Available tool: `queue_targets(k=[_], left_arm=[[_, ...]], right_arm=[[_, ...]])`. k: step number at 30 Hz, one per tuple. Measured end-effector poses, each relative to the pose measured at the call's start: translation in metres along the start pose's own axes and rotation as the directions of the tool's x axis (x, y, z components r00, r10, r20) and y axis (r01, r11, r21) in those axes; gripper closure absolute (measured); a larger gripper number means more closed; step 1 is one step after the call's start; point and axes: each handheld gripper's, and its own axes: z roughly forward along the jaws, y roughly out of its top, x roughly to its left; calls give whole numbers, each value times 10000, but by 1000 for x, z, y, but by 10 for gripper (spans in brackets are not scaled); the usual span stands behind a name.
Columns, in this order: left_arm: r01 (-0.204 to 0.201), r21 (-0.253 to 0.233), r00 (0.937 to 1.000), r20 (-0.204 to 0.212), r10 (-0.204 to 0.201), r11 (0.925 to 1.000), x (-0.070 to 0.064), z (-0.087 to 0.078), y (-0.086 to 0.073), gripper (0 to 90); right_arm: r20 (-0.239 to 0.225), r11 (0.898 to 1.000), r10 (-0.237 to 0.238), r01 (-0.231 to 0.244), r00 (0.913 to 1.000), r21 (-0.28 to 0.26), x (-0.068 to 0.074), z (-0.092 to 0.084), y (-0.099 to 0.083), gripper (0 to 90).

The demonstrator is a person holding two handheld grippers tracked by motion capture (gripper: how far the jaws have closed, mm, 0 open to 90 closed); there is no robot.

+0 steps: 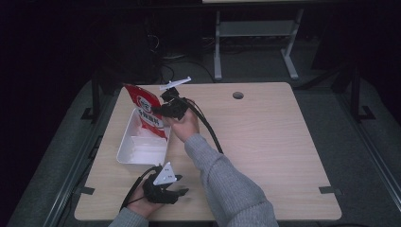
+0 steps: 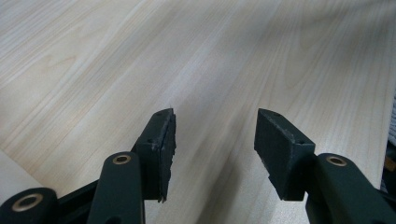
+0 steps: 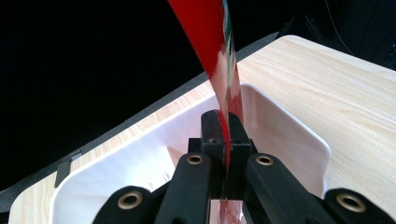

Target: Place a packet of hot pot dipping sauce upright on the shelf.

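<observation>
1. The red packet (image 1: 148,109) hangs in the upper left of the high view, tilted, its lower part over the far end of the white tray (image 1: 126,150). In the right gripper view the packet (image 3: 219,56) rises as a thin red sheet from the jaws toward the top of the frame.

2. The right hand-held gripper (image 1: 163,109) is clenched on the packet's edge; in its own view (image 3: 224,140) the jaws stand pressed together with the red film pinched between them, the tray (image 3: 289,140) directly below and beyond.

3. The step in hand looks like lowering the packet into the tray. To do it well, I would keep the pinch firm until the packet's bottom rests on the tray floor, since the film is slick and floppy and could slide out or fold.

4. Bring it down inside the tray walls, not across the rim, and lay it flat lengthwise before letting go.

5. The left hand-held gripper (image 1: 166,188) sits at the lower left of the high view, near the bench (image 1: 265,142) edge, well apart from the tray. Its jaws stand released, with bare bench (image 2: 233,56) between them, gripper midpoint (image 2: 212,135).

6. That free gripper could steady the tray's near wall if the tray slides.
</observation>
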Motion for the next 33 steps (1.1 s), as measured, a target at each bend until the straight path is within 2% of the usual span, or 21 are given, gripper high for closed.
queue_targets(k=[22,25,27,33], left_arm=[[-20,1,10000,-8,20,10000,0,0,0,475],[-14,7,10000,-10,14,10000,0,0,0,475],[-13,-9,10000,-15,13,10000,0,0,0,474],[-31,-8,10000,-7,31,10000,0,0,0,474]], right_arm=[[14,9998,44,-44,10000,204,-5,-5,-10,890],[36,9996,59,-60,10000,263,-6,-5,-10,876],[144,9994,91,-96,9999,338,-7,-7,-10,830],[263,9993,89,-99,9996,352,-11,-12,-11,799]])
